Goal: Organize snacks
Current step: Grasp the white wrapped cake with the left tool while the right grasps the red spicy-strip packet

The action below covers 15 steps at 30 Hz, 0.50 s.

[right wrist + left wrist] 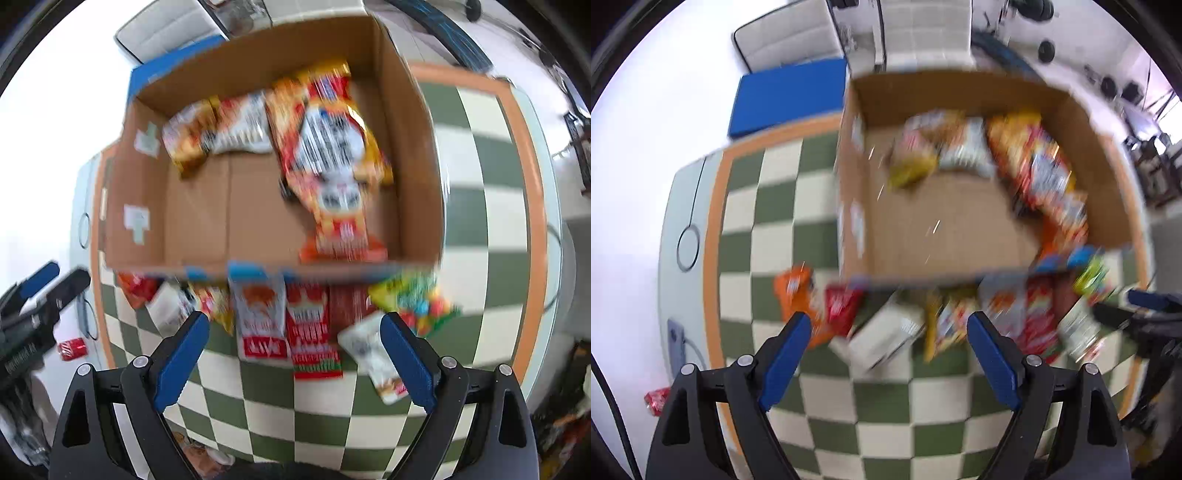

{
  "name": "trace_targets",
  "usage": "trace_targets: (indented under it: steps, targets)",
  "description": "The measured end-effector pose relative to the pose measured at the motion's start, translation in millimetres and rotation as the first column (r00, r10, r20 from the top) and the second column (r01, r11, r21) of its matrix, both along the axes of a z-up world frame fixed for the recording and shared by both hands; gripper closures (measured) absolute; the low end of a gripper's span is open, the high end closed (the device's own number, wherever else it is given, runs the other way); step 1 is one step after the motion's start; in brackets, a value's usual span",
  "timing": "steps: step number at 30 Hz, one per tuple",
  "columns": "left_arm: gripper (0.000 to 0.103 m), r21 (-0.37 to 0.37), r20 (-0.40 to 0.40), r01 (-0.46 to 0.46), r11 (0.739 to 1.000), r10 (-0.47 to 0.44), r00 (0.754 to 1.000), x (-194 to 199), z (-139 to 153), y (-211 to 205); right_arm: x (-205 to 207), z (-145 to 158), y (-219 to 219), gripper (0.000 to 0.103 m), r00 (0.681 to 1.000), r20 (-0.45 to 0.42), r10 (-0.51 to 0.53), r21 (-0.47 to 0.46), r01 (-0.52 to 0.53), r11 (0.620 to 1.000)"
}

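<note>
From the left wrist view, the task is judged to be partly done. An open brown cardboard box (979, 221) stands on a green-and-cream checkered tablecloth (886, 424), and several glossy snack packets are seen inside it, lying along its far and right walls — a yellow crinkled bag (912, 162) at the far side and a long red-and-orange foil packet (1045, 173) at the right. Much of the flat cardboard floor is bare. More is left: a row of packets lies on the cloth just in front of the near wall, among them an orange bag (798, 291) at the left, a small red packet (842, 306) beside it and a white rectangular carton (882, 336) lying tilted. The left gripper (886, 328) is held above this row with its blue-padded jaws spread wide and nothing between them. Everything is smeared by motion blur, so print cannot be read.

From the right wrist view, the same box is seen from nearer its right side, with pale paper labels on its left wall. The packets inside look thin, shiny and soft-sided. On the cloth, close to the near wall, a white-and-red flat pouch (262, 317), a red striped pouch (310, 332) and a bright green-and-yellow sweets bag (413, 299) are still to be packed. The right gripper (295, 332) is likewise spread wide — empty, above the pouches.
</note>
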<state>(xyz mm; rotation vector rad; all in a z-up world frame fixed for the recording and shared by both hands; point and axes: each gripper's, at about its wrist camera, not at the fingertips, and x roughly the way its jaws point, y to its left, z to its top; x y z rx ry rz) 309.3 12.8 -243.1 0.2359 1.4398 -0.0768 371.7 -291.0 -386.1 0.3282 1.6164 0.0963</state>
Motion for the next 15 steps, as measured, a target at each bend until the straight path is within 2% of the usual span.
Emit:
trace_targets:
  steps: [3, 6, 10, 13, 15]
  targets:
    - [0.017, 0.052, -0.061, 0.009, 0.999, -0.005, 0.998, -13.8, -32.8, 11.3, -23.9, -16.9, -0.1, 0.007, 0.999, -0.037, -0.029, 0.004, 0.029, 1.000]
    - [0.017, 0.097, -0.123, 0.023, 0.995, -0.011, 0.992, -18.9, -70.6, 21.0, -41.8, -34.5, -1.6, 0.007, 0.997, -0.062, -0.054, -0.029, 0.052, 0.998]
    - [0.017, 0.141, -0.166, 0.081, 0.987, -0.058, 0.984, -16.8, -103.8, 19.3, -54.0, -57.9, -4.4, 0.007, 0.991, -0.108, -0.075, -0.017, 0.074, 0.997]
    - [0.017, 0.211, -0.185, 0.175, 0.962, -0.137, 0.973, -13.3, -127.1, 7.4, -57.1, -68.3, -0.3, 0.007, 0.993, -0.106, -0.058, -0.020, 0.056, 0.998]
    - [0.016, 0.229, -0.203, 0.228, 0.946, -0.183, 0.962, -11.9, -139.5, -0.2, -58.3, -74.0, 2.8, 0.007, 0.992, -0.108, -0.060, -0.016, 0.059, 0.998]
